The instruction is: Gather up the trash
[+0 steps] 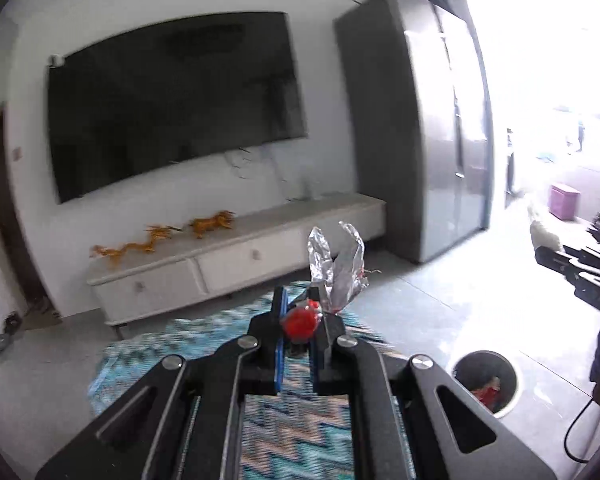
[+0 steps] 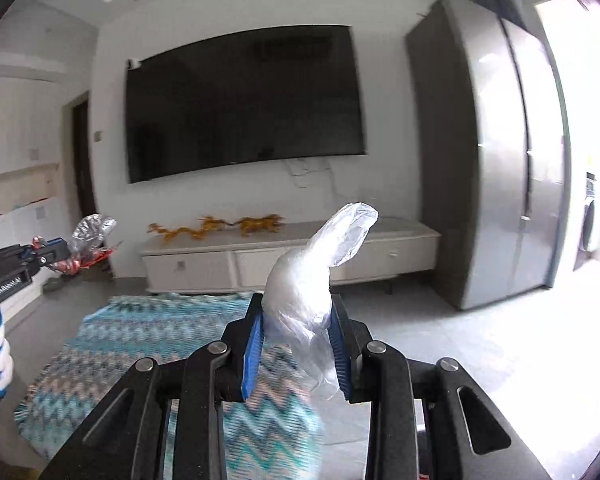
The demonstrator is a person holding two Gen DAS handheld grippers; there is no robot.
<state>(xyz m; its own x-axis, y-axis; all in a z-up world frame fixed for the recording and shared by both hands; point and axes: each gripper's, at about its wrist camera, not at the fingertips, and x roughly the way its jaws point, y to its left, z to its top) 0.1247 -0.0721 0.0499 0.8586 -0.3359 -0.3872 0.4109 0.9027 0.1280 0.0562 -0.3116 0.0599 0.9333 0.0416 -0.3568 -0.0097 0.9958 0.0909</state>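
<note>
A silver and red foil wrapper is being gripped by the left gripper, whose blue pads are pressed tightly together on the wrapper's red part. The crumpled silver end is standing up above the fingertips. In the right wrist view the same left gripper is seen at the left edge, held above the floor with the wrapper sticking out of its tip.

A clear plastic bag, bunched up, is being clamped by the right gripper. The blue pads are pressed on both sides of the bag, and its loose end is rising above the fingers and curling to the right.

Both grippers are being held over a zigzag-patterned rug in teal and beige, which is lying on a pale tiled floor. A round trash bin is seen in the left wrist view at the lower right, standing on the floor just beside the rug, and something red is lying inside it.

Behind the rug a white low cabinet is standing against the wall, with golden dragon figures laid on top. A large dark television is mounted on the wall above it. A grey refrigerator is standing to the right.
</note>
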